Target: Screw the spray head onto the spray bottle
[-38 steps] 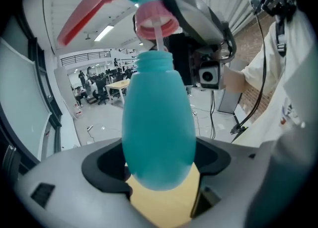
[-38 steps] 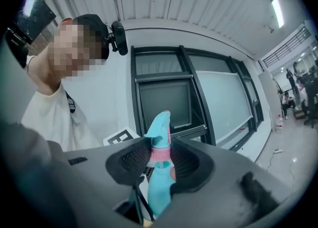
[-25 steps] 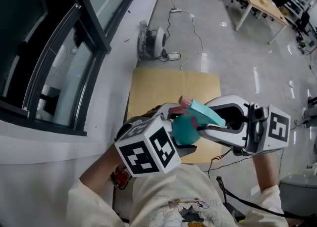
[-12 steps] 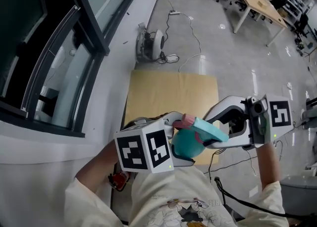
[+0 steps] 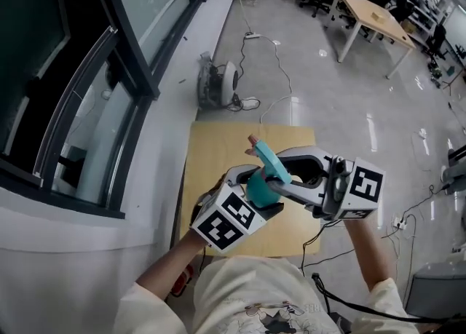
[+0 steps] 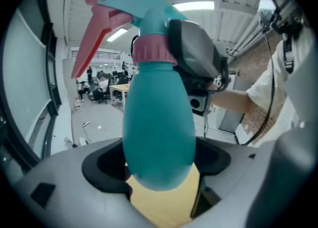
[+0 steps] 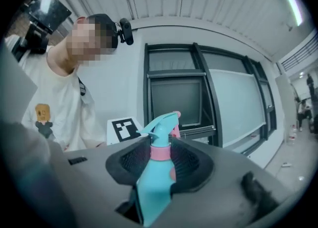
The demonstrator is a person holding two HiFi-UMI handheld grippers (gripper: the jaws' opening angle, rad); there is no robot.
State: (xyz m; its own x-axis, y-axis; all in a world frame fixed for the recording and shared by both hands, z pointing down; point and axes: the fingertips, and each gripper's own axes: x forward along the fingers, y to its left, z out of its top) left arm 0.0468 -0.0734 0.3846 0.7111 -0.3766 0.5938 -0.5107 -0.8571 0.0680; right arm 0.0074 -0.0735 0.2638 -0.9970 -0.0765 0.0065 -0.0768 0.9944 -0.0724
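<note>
A teal spray bottle is held over the tan table between both grippers. My left gripper is shut on its rounded body. The teal spray head with a pink trigger sits on the bottle's neck at a pink collar. My right gripper comes in from the right and is shut on the head at the collar. In the right gripper view the head and collar stand between the black pads; the right gripper hides the bottle's body.
Dark window frames run along the left. On the floor beyond the table lie a round device and cables. Desks stand far off at the upper right. The person's shirt fills the bottom edge.
Both grippers and the bottle have shifted away from the body, out over the table. The left gripper's marker cube has rolled, and the spray head now points away along the table.
</note>
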